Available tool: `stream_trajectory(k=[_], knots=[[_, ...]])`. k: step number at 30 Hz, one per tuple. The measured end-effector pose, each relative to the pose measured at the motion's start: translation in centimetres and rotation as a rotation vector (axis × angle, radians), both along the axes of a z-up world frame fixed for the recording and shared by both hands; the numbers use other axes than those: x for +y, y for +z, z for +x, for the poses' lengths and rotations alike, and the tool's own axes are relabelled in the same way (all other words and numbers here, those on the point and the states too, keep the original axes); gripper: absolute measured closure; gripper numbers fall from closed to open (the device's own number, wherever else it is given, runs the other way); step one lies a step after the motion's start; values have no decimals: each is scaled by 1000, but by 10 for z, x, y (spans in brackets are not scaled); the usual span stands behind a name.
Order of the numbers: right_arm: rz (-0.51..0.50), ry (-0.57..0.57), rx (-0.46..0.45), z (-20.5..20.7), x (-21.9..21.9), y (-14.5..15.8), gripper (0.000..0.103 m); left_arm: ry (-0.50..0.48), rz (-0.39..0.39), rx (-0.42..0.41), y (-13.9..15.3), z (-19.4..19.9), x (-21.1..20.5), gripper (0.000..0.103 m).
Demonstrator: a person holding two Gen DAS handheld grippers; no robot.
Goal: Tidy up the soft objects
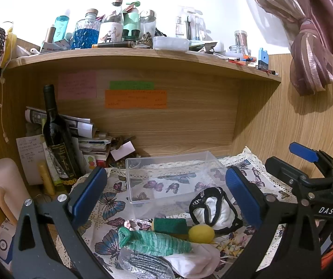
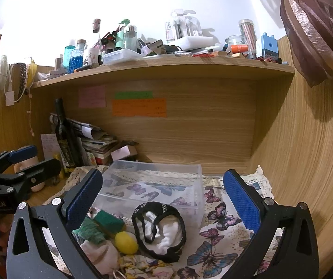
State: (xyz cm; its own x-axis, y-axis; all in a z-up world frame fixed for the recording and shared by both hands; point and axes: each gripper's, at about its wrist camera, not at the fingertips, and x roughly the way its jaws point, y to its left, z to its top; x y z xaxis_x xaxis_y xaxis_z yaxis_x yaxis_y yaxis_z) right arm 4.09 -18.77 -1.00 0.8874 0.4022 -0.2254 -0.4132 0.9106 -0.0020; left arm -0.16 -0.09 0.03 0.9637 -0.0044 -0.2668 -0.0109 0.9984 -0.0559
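Observation:
A clear plastic box (image 1: 143,162) (image 2: 198,200) stands on a butterfly cloth, with nothing in it. In front lie soft things: a black-and-white garment (image 1: 215,211) (image 2: 164,230), a yellow ball (image 1: 201,233) (image 2: 125,242), a green sponge (image 1: 170,225) (image 2: 108,220), a green knitted sock (image 1: 153,240) (image 2: 89,231), a grey knitted piece (image 1: 143,264), a white cloth (image 1: 196,260) (image 2: 99,253) and a floral pouch (image 2: 143,267). My left gripper (image 1: 166,190) is open above the pile. My right gripper (image 2: 163,190) is open above the garment. Both are empty.
A dark wine bottle (image 1: 57,144) (image 2: 65,137), stacked papers (image 1: 85,130) and a pink cylinder (image 1: 8,181) stand at the left. A wooden shelf (image 1: 143,58) crowded with bottles hangs above. A wooden side wall (image 2: 306,162) closes the right.

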Motion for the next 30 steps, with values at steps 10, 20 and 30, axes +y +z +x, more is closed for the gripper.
stream_trajectory(k=[10, 20, 30], knots=[[4, -1, -1, 0, 1, 2, 0, 1, 1, 1, 1, 0, 0, 0], [9, 3, -2, -1, 0, 2, 0, 1, 2, -1, 0, 0, 0, 0], [18, 5, -3, -1, -1, 2, 0, -2, 0, -2, 1, 0, -1, 0]])
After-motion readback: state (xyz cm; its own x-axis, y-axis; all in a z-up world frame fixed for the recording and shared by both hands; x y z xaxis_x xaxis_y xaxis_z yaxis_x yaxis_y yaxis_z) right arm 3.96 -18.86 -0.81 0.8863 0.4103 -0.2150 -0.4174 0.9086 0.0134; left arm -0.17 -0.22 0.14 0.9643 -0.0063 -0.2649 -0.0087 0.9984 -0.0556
